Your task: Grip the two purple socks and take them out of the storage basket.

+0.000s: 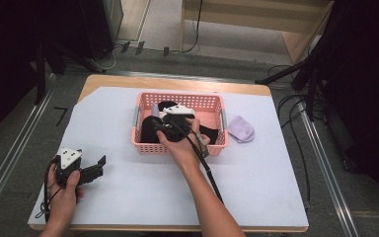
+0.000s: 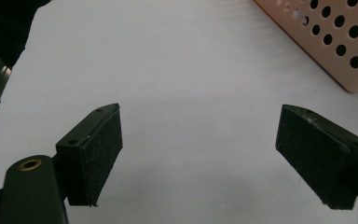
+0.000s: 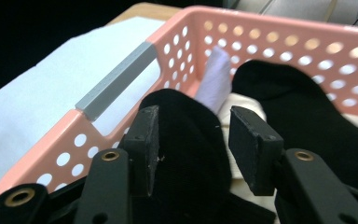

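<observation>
Right hand-held gripper (image 3: 193, 149): jaws half-open astride black sock (image 3: 186, 140) inside pink basket (image 1: 143, 143) | left hand-held gripper (image 2: 198, 156): wide, empty, above white-covered tabletop (image 1: 128, 197) | lilac sock (image 1: 241, 129) beyond basket | grey floor, dark curtains around.

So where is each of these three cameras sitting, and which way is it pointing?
High view: above the table's near side, looking forward and down; both forearms enter from below.
Left gripper view: on the left gripper, facing the white sheet between open jaws.
Right gripper view: on the right gripper, aimed into the pink basket with a black sock between its jaws.
Shared: all three show the pink basket.
</observation>
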The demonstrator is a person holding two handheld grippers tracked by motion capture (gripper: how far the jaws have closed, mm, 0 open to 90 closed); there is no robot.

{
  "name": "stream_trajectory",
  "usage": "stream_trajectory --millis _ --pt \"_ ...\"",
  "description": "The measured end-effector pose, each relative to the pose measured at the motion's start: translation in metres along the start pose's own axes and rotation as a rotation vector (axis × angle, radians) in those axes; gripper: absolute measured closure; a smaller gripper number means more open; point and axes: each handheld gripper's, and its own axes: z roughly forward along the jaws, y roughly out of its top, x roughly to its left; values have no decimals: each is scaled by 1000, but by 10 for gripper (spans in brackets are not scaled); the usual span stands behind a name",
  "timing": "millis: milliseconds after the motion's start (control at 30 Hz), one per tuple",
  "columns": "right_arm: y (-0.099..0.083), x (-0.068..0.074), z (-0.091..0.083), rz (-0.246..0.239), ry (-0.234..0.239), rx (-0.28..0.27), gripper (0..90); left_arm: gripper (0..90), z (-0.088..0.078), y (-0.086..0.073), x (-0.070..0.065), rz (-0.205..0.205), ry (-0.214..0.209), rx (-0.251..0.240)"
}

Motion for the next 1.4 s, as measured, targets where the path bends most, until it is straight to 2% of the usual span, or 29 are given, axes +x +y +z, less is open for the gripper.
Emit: stream_trajectory --millis 67,100,133,167,200,233,300,367,433,500,533,567,600,633,667,700,767,867,933,967,1033,1100,1233,1300,1400 --pt "0 5 6 4 13 43 600 152 0 0 0 2 1 -1" --pt "0 8 8 -7 -6 61 646 152 0 0 0 2 1 -1" --pt "0 8 8 -7 -6 61 646 152 0 0 0 3 0 -1" --pt "0 9 11 -17 -27 100 781 152 0 0 0 2 -1 2" --pt "0 9 11 -17 -27 100 781 152 0 0 0 2 -1 2" --pt "2 5 7 7 -41 107 862 152 0 0 0 1 -2 0" --pt "5 -1 2 32 -41 89 874 152 0 0 0 -2 -2 -2" --pt "9 -11 -3 37 -76 68 876 152 0 0 0 -2 -3 -3" --pt "12 -26 -9 69 -116 61 876 152 0 0 0 -2 -4 -4" --pt "13 -38 -13 75 -165 53 875 152 0 0 0 -1 -3 -3" --pt "13 -38 -13 75 -165 53 875 152 0 0 0 -1 -3 -3" --pt "14 -50 -18 76 -220 40 868 152 0 0 0 3 -2 -3" --pt "14 -50 -18 76 -220 40 868 152 0 0 0 3 -2 -3" --pt "14 -59 -21 92 -269 26 807 152 0 0 0 4 -2 2" --pt "14 -59 -21 92 -269 26 807 152 0 0 0 4 -2 2" --pt "13 -64 -23 106 -270 -9 675 152 0 0 0 4 -1 0" --pt "14 -64 -25 97 -248 -29 628 152 0 0 0 5 -1 4" --pt "16 -52 -21 51 -175 -59 582 152 0 0 -1 5 1 -2" --pt "17 -40 -16 19 -127 -55 576 152 0 0 0 5 -1 1" --pt "17 -40 -16 19 -127 -55 576 152 0 0 0 5 -1 1" --pt "18 -27 -5 -8 -76 -17 557 152 0 0 0 2 -1 -4" --pt "21 -22 3 -11 -58 32 562 152 0 0 0 1 -3 -3" --pt "23 -15 11 -4 -44 71 573 152 0 0 0 0 -4 -5" --pt "25 -12 15 19 -30 84 588 152 0 0 -1 0 -3 -9" --pt "28 -5 25 31 -52 149 563 152 0 0 0 0 -5 -5"
